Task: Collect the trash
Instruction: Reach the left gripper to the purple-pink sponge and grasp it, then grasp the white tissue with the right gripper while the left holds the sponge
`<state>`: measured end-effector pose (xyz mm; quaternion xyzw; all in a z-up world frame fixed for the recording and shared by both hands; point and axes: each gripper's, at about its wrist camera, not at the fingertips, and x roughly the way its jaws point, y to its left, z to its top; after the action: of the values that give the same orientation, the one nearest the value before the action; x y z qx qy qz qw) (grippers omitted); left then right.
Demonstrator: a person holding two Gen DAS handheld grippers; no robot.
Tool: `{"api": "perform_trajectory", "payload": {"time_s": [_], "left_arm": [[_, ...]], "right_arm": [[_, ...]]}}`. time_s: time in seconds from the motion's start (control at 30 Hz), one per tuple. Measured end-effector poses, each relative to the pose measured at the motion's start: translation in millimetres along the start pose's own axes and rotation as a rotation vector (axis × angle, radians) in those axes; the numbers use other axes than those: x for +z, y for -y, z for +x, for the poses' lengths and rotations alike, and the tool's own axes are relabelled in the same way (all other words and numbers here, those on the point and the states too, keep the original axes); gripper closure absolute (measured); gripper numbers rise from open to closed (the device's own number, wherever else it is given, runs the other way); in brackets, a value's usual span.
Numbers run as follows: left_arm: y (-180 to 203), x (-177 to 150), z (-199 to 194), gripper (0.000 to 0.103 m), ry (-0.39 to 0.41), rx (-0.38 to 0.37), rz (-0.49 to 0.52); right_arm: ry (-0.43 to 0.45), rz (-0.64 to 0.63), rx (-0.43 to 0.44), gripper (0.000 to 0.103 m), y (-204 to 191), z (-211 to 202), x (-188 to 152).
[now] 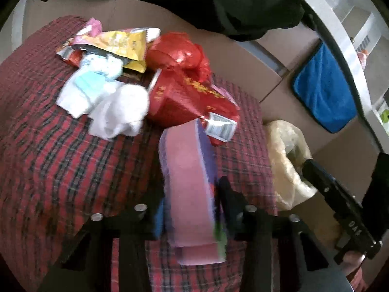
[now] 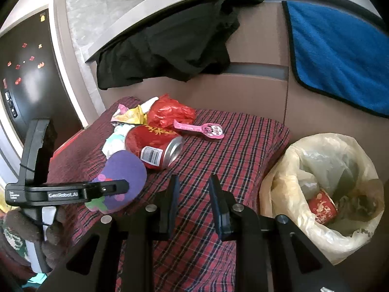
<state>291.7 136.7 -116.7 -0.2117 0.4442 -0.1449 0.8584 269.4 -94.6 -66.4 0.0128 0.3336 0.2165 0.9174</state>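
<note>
Left wrist view: left gripper (image 1: 192, 202) is clenched on a purple-and-pink felt piece (image 1: 187, 170), fingers (image 1: 228, 194) pressed to its flat sides so it stands edge-up, prob. to lift it clear of the plaid-covered bench (image 1: 60, 158). The rest of the trash sits toward the bench's far left corner: red can (image 2: 153, 146), red bag (image 2: 170, 114), tissues (image 1: 116, 112), yellow wrapper (image 1: 126, 46). Lined bin (image 2: 323, 194) is just off the right edge. Right gripper (image 2: 193, 192) is released, nothing between its fingers, over the near edge, roughly btwn the felt piece and the bin.
</note>
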Motion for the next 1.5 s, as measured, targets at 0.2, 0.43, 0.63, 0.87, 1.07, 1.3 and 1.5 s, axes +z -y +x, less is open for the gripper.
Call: {"api": "perform_trajectory", "payload": {"time_s": [0.2, 0.43, 0.63, 0.87, 1.07, 1.3, 1.5], "left_arm": [[-0.8, -8.0, -38.4, 0.068, 0.131, 0.045, 0.011], [-27.6, -5.9, -92.4, 0.068, 0.282, 0.247, 0.033], [-71.3, 9.7, -123.0, 0.068, 0.333, 0.328, -0.003], [-107.7, 10.4, -140.4, 0.068, 0.354, 0.344, -0.037], [-121.6, 4.6, -144.7, 0.068, 0.351, 0.332, -0.055], [-111.0, 6.2, -142.8, 0.068, 0.356, 0.315, -0.03], [-96.1, 8.0, -143.3, 0.068, 0.358, 0.308, -0.004]], "right_arm": [[0.004, -0.023, 0.028, 0.079, -1.2, -0.1, 4.3], [-0.02, -0.123, 0.094, 0.079, -38.6, 30.7, 26.3], [-0.051, -0.197, 0.151, 0.079, -84.5, 66.8, 48.4], [-0.091, -0.391, 0.163, 0.079, -169.6, 111.4, 44.6], [-0.132, -0.481, 0.016, 0.08, -190.3, 144.1, 36.4], [-0.198, -0.415, 0.014, 0.097, -173.0, 143.5, 35.1], [-0.154, -0.38, 0.028, 0.1, -165.5, 115.5, 33.7]]}}
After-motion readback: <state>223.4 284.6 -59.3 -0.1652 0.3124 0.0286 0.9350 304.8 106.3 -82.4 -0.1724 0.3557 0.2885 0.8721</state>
